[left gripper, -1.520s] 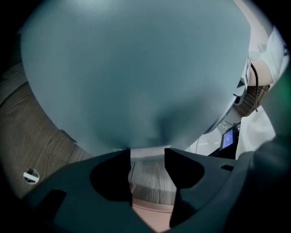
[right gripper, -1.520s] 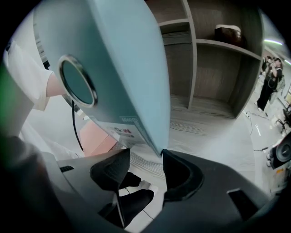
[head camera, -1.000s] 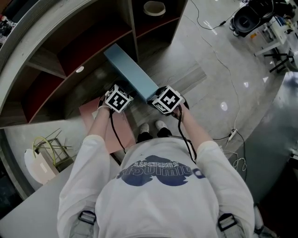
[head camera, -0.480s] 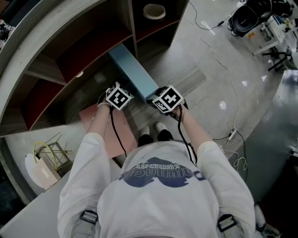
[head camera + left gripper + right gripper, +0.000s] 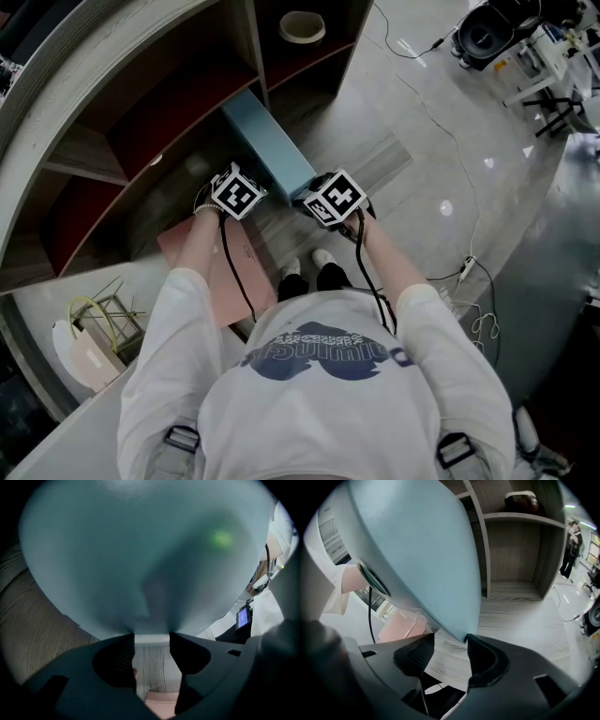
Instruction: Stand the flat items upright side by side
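A long light-blue flat box [image 5: 267,155] is held off the floor in front of the wooden shelf unit [image 5: 141,103], one end reaching into a lower compartment. My left gripper [image 5: 251,180] is shut on its near end; the box [image 5: 140,559] fills the left gripper view, with its edge clamped between the jaw tips. My right gripper [image 5: 306,193] is shut on the near right corner of the same box [image 5: 422,550]. A pink flat box [image 5: 220,272] lies flat on the floor to the left of the person's feet, and shows as a pink flat box [image 5: 401,625] under the blue one.
A pale ring-shaped thing [image 5: 302,26] sits in an upper shelf compartment. A wire rack and a white bag [image 5: 89,323] stand at lower left. A cable [image 5: 450,141] runs over the grey floor at right, with equipment [image 5: 487,33] beyond it.
Both grippers and the blue box have edged away from the pink box toward the shelf. Both grips look the same.
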`<state>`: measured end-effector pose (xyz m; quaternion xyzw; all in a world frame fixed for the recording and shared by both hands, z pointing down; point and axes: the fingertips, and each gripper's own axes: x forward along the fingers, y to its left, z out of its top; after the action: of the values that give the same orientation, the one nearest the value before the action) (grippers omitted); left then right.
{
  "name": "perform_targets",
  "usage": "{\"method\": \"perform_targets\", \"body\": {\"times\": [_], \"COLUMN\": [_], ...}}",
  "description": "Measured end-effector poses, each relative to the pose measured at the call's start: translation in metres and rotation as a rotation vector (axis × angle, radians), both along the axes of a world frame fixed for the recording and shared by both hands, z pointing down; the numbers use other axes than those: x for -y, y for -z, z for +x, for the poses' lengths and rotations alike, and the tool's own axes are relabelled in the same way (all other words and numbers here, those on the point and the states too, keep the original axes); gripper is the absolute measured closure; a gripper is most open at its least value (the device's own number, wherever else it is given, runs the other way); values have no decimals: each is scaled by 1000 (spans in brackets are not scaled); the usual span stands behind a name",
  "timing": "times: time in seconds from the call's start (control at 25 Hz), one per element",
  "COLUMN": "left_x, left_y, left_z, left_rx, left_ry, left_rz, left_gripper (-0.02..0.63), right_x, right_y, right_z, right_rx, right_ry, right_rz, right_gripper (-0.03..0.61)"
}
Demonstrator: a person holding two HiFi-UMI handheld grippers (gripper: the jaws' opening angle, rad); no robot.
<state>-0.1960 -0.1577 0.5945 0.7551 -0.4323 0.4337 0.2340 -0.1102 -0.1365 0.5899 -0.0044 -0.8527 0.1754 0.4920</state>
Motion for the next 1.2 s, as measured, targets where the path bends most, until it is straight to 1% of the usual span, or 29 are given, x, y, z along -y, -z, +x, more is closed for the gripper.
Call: {"method": "perform_targets", "body": {"times": [0.36, 0.84, 1.2], "left_x": [13, 27, 33], "left_y": [0, 0, 1], "left_z": [-5, -14, -18], "left_rx": [10, 7, 3], "left_ry": [1, 6, 6], "left_rz": [5, 6, -7], "left_gripper": [371, 374, 374], "right_x": [13, 26, 33], "right_y": [0, 0, 2], "right_z": [-5, -16, -20], "right_rx": [-4, -2, -17], "right_ry": [-8, -34, -20], "right_rz": [-21, -24, -28], "right_gripper": [359, 359, 357]}}
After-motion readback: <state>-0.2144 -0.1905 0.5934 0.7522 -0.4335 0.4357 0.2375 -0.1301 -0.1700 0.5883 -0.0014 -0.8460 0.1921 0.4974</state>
